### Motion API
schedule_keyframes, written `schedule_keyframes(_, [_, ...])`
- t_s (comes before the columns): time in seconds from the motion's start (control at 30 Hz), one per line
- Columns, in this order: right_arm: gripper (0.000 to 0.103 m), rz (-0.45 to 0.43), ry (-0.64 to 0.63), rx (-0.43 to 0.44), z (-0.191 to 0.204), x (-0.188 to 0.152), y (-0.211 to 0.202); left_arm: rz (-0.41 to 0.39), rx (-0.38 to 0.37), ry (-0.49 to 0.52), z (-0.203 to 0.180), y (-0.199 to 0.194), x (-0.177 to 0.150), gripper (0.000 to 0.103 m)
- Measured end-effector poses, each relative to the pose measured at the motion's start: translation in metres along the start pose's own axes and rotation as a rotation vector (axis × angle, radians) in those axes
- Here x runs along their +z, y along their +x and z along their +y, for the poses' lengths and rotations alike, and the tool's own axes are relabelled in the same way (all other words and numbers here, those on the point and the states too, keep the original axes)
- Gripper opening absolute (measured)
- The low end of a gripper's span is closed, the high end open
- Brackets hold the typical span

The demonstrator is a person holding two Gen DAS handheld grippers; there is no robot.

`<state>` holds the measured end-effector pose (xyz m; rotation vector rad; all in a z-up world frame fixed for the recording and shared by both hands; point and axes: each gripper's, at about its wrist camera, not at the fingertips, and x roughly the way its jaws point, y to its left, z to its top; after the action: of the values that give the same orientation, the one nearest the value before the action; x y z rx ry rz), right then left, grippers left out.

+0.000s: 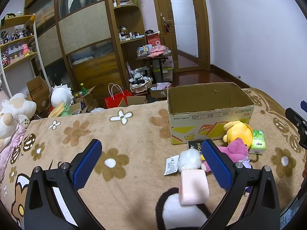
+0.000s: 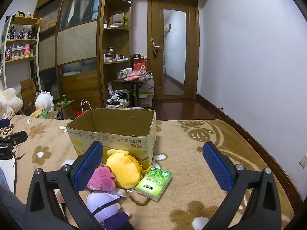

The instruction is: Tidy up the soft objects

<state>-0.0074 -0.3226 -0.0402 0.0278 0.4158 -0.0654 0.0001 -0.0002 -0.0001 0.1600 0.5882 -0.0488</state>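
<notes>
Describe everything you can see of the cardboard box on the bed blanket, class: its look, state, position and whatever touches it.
The cardboard box is plain brown corrugated card inside, with a pale outer face printed in yellow shapes and red lettering that reads upside down. It stands open at the top, its rim edges rough and slightly torn, and a small tear marks the far inner wall. What shows of the inside holds nothing. It rests on the flowered blanket. The yellow plush lies against its front face, near a corner.
</notes>
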Motion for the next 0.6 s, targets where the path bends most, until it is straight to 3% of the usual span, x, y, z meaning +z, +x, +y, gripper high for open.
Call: schedule_keyframes(0.6, [0.103,0.006,0.001,0.006,0.0007,0.0010,0.0000,0.003,0.000,0.000,0.0003,0.0000,-0.0001,0.103])
